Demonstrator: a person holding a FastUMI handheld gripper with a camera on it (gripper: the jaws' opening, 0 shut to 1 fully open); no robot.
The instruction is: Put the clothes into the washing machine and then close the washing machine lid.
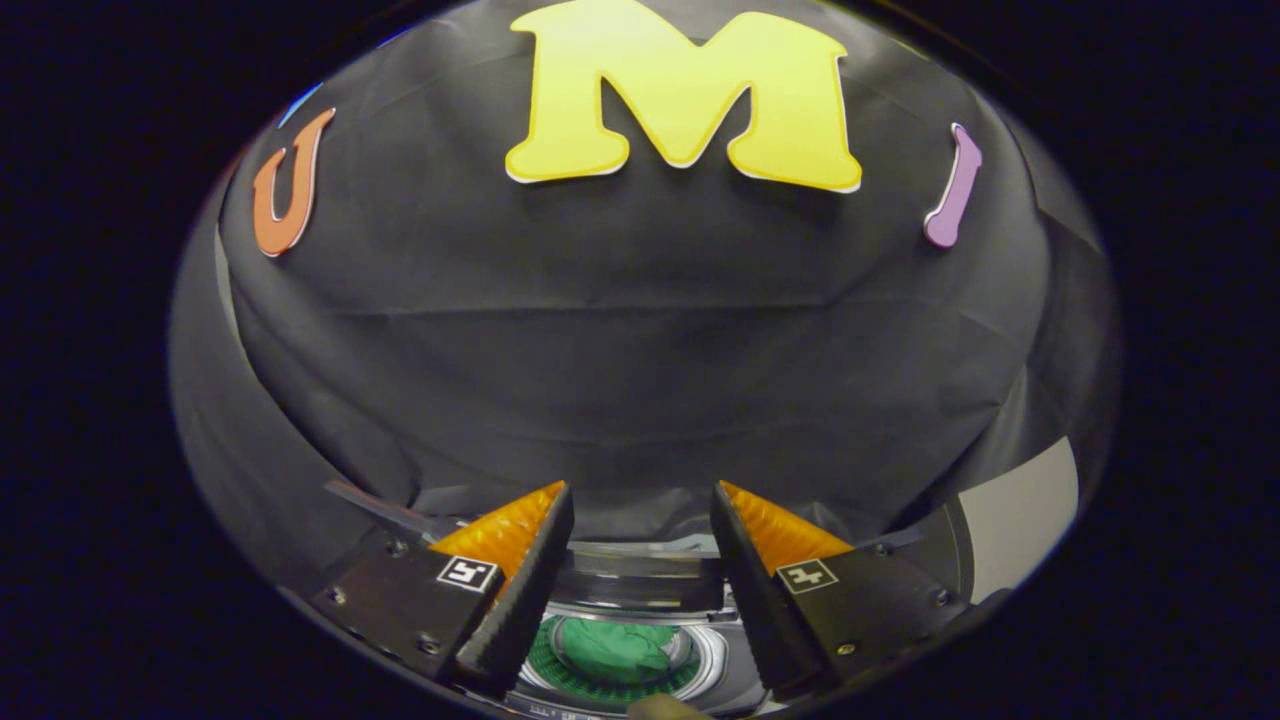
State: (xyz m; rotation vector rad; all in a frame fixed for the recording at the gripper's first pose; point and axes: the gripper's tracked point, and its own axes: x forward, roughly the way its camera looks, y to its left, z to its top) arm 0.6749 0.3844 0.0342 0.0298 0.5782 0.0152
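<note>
Gripper: the two fingers stand well apart, with nothing between them; the jaws are spread and grip nothing.
Fingers: both converge slightly toward their tips; each carries a small square marker on its outer block.
Washing machine: seen below the fingers, in the gap between them; the top face of the machine and its round opening are visible from above.
Drum opening: a pale ring surrounds it; inside the ring a green perforated drum wall shows.
Clothes: a green crumpled garment lies inside the drum, under the gap between the fingers and nearer the left finger; it touches neither finger.
Lid: a dark, glossy panel stands raised at the far side of the opening, just below the fingertips and between them; the opening is uncovered.
Booth wall: black cloth rises beyond the fingertips and takes up the whole space ahead of the gripper.
Pale panel: a flat grey surface to the right of the right finger, beside the cloth; its nature cannot be told.
Small tan object: at the near rim of the machine, between the finger bases; too little shows to identify it.
</note>
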